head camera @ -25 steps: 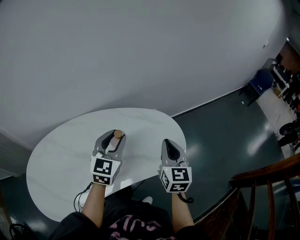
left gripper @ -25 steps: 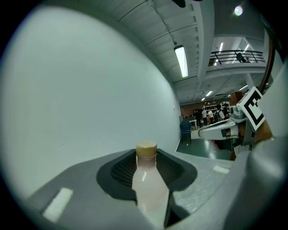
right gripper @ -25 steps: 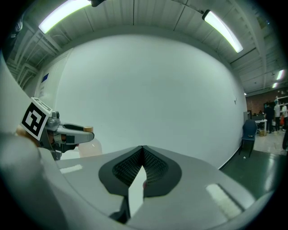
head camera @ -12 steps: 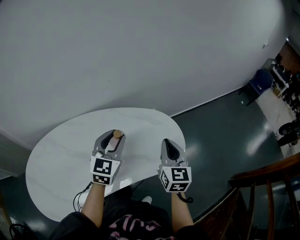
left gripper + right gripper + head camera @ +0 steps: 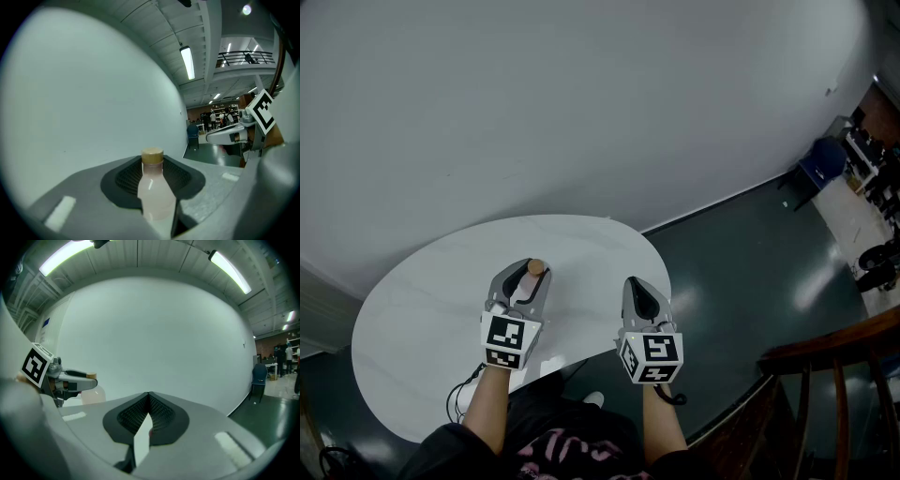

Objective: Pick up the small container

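Observation:
A small translucent bottle [image 5: 154,192] with a tan cap [image 5: 536,267] stands upright between the jaws of my left gripper [image 5: 530,274], which is shut on its body. Whether it rests on the white oval table [image 5: 422,309] or hangs above it cannot be told. From the right gripper view the same bottle [image 5: 93,394] shows behind the left gripper [image 5: 70,380]. My right gripper [image 5: 637,289] hovers over the table's right part, a hand's width to the right of the left one. Its jaws [image 5: 149,399] are shut with nothing between them.
The table's front edge runs just under both hands, with dark floor beyond it on the right. A wooden chair back [image 5: 834,366] stands at lower right. A blue seat [image 5: 821,161] is far off by the wall. A dark cable [image 5: 464,394] hangs below the table edge.

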Tool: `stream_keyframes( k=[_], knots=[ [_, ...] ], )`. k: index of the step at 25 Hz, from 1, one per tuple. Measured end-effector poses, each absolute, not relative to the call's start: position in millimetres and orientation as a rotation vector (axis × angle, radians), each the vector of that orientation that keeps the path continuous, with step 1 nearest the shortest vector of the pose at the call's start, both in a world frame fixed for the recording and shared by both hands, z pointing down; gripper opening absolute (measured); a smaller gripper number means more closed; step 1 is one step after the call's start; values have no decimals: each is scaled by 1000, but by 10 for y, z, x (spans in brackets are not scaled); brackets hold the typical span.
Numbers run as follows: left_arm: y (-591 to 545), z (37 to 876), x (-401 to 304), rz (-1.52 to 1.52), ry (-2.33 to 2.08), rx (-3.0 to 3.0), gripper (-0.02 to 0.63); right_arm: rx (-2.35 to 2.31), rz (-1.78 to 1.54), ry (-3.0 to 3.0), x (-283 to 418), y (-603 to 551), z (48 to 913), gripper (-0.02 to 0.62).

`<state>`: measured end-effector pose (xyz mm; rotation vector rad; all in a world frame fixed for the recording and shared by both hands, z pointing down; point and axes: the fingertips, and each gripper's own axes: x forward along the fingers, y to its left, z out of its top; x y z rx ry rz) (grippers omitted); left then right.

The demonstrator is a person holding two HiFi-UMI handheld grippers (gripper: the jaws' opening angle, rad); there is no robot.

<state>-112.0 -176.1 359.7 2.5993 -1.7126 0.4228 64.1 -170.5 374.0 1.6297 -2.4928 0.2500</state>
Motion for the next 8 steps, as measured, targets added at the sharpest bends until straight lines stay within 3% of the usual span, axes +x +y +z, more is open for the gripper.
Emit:
stream_keyframes(
  k=[8],
  knots=[
    [-1763, 3567, -1123, 378, -1714, 2599, 141, 1637, 250, -2487, 655, -1697, 3752, 9]
  ],
)
